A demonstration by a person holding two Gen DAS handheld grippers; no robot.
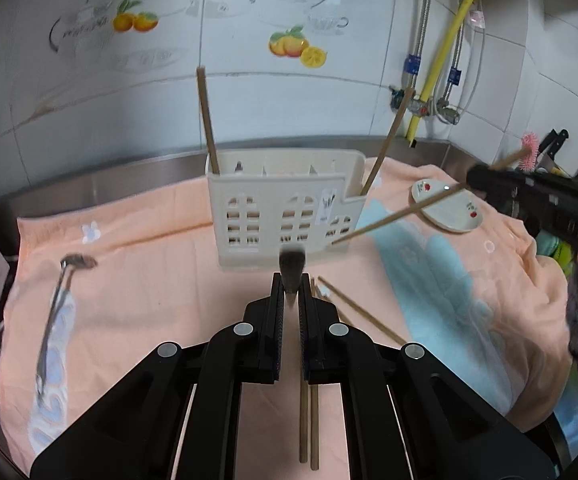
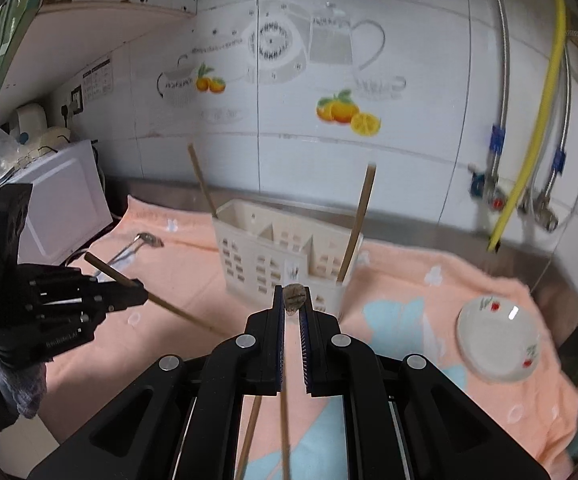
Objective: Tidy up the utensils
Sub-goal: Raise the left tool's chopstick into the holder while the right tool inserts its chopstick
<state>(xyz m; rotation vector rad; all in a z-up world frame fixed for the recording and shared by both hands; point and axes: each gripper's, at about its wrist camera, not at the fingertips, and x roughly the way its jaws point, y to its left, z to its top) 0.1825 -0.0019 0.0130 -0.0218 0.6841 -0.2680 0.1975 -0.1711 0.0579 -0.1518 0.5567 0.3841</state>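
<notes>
A cream plastic utensil caddy (image 1: 285, 204) (image 2: 285, 252) stands on the peach towel, with one brown chopstick (image 1: 208, 120) upright at its left end and another (image 1: 389, 140) at its right end. My left gripper (image 1: 291, 288) is shut on a chopstick, seen end-on; from the right wrist view it (image 2: 139, 292) holds that chopstick (image 2: 169, 306) level, left of the caddy. My right gripper (image 2: 292, 300) is shut on another chopstick; in the left wrist view it (image 1: 477, 180) holds this chopstick (image 1: 393, 218) pointing at the caddy's right side. Two chopsticks (image 1: 363, 314) lie on the towel.
A metal spoon (image 1: 55, 304) (image 2: 145, 240) lies on the towel at the left. A small white dish with cherries (image 1: 447, 204) (image 2: 497, 344) sits at the right. Knives (image 1: 555, 148) stand far right. Pipes (image 2: 529, 160) run down the tiled wall. A white appliance (image 2: 65, 208) stands at the left.
</notes>
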